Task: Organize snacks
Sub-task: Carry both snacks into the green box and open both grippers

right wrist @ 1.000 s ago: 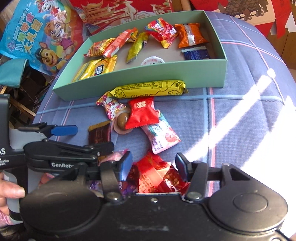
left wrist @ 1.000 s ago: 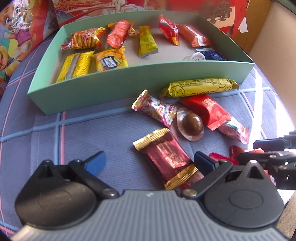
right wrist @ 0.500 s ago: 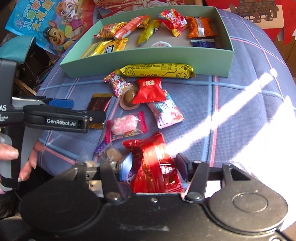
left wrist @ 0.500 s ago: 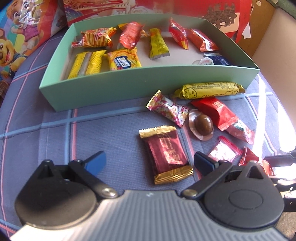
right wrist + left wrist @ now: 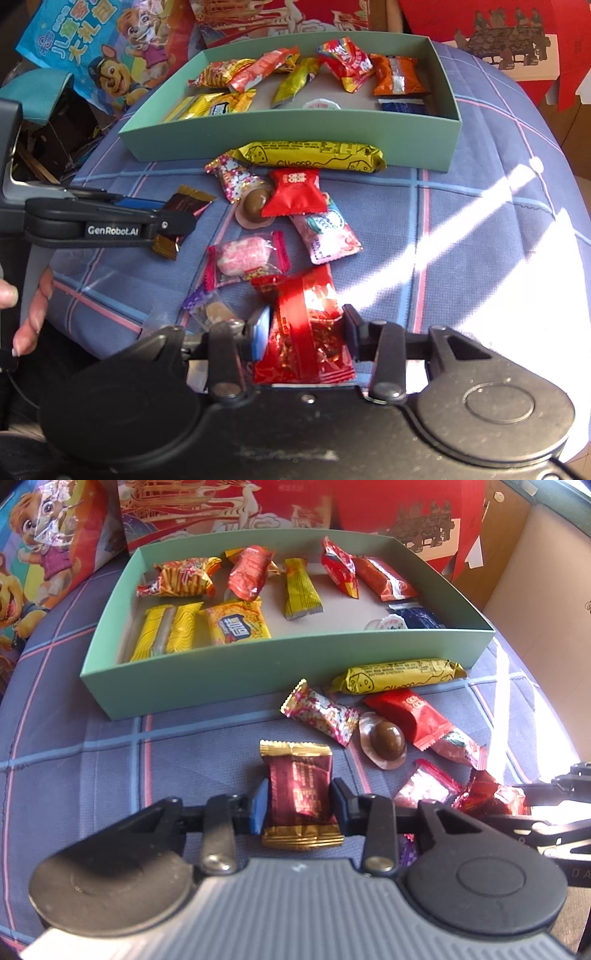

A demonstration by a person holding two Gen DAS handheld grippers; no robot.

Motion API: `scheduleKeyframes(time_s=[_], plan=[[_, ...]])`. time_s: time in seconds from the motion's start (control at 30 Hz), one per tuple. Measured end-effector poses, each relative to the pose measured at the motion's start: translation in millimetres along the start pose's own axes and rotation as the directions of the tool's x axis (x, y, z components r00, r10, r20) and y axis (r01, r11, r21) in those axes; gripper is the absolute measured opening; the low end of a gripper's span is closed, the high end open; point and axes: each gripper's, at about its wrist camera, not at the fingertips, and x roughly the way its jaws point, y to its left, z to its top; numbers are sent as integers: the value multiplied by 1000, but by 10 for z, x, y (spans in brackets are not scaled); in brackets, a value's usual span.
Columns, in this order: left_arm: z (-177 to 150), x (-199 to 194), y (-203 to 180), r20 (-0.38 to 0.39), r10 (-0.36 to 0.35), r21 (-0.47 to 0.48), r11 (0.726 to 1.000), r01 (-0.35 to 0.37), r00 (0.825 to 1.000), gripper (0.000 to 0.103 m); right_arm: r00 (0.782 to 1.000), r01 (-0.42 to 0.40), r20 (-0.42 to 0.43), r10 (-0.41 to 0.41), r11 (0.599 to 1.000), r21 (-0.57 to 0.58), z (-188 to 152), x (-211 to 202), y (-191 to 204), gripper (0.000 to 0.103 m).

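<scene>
Half a second back my left jaws stood spread wide with the maroon bar lying loose ahead of them; now they have closed in and pinch that maroon bar (image 5: pixel 300 794) by its long sides, gold crimps showing above and below my left gripper (image 5: pixel 298 806). From my right wrist view the same bar (image 5: pixel 176 218) shows as a dark wrapper caught in the left gripper (image 5: pixel 168 223), low over the plaid cloth (image 5: pixel 461 229).

Past it sits the green box (image 5: pixel 258 664), already holding a row of yellow, red and orange wrappers, its near wall facing me. Just in front of that wall lies the yellow bar (image 5: pixel 397 674), touching the box in my right view. Below it are the flowered candy (image 5: pixel 321 712), the chocolate ball (image 5: pixel 386 740) in its clear wrap, and the red packet (image 5: pixel 410 716) overlapping that ball's edge. A pink candy (image 5: pixel 245 258) lies nearer, apart from them.

On my right, my right gripper (image 5: pixel 304 334) is clamped on the red foil pack (image 5: pixel 306 328), which stands up between my fingers, lit by the sun.
</scene>
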Motion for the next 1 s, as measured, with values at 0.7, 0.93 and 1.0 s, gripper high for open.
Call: scheduleKeyframes(time_s=[0.7, 0.93, 1.0], plan=[[1074, -62, -157, 139, -97, 35, 995, 93, 986, 36, 969, -55, 248, 8, 982, 181, 1415, -61, -482, 39], [1469, 334, -274, 120, -112, 26, 994, 110, 986, 36, 970, -39, 241, -19, 972, 233, 1849, 425, -702, 39], [1537, 440, -297, 109, -118, 24, 993, 116, 987, 36, 972, -39, 233, -18, 970, 239, 1941, 558, -750, 39]])
